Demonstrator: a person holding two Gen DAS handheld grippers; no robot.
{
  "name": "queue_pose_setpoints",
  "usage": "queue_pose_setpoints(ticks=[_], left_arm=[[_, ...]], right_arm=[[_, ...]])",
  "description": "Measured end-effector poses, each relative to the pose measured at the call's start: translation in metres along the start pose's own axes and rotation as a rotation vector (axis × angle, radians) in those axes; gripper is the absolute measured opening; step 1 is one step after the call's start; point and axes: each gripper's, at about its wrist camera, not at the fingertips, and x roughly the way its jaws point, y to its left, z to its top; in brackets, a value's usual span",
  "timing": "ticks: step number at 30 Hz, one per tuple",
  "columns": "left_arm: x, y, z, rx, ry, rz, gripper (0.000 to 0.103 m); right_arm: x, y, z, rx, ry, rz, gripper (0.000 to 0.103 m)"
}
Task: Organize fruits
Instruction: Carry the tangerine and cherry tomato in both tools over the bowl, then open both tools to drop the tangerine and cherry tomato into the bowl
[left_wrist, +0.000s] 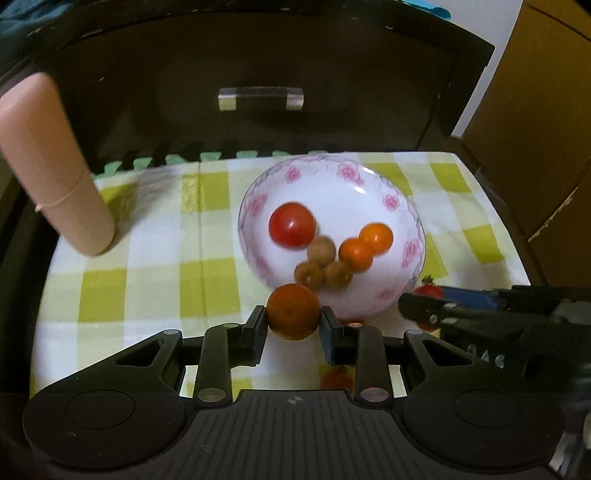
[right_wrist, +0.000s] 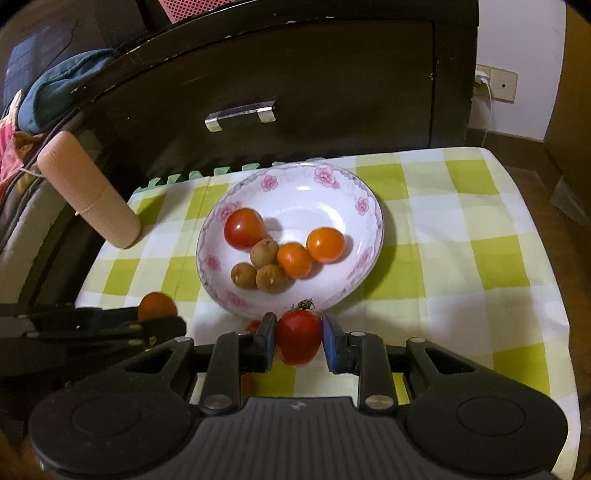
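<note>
We take the flowered bowl as our landmark. Our left gripper is clamped on a small orange fruit, held just in front of the bowl's near rim. Our right gripper is closed around a red tomato with a dried stem, also at the near rim, to the right of the orange. Inside the bowl lie a round red tomato, two small orange fruits, and three brown fruits, perhaps longans, though blur makes that uncertain. Left of the bowl, on the checked cloth, stands a tilted pink cylinder.
</note>
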Motion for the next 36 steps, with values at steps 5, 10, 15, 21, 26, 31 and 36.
queue_pose_setpoints(ticks=[5,10,15,21,26,31,36], left_arm=[[0.011,-0.004,0.012,0.016,0.0,0.004,0.038],[0.022,-0.007,0.022,0.026,0.007,0.007,0.038],[0.033,-0.008,0.028,0.028,0.021,0.011,0.038],[0.045,-0.007,0.031,0.029,0.046,0.015,0.037],[0.055,-0.004,0.034,0.024,0.061,0.021,0.037],[0.06,-0.003,0.04,0.013,0.061,0.007,0.037],[0.064,-0.004,0.042,0.015,0.064,0.0,0.039]], right_arm=[[0.011,0.0,0.009,-0.015,0.009,-0.005,0.025],[0.02,-0.002,0.017,-0.024,0.017,-0.013,0.025],[0.029,-0.004,0.024,-0.028,0.024,-0.024,0.025],[0.042,-0.008,0.03,-0.024,0.041,-0.025,0.025],[0.052,-0.011,0.031,-0.019,0.051,-0.025,0.025],[0.061,-0.014,0.034,-0.012,0.05,-0.029,0.025],[0.065,-0.018,0.041,-0.004,0.037,-0.038,0.026]])
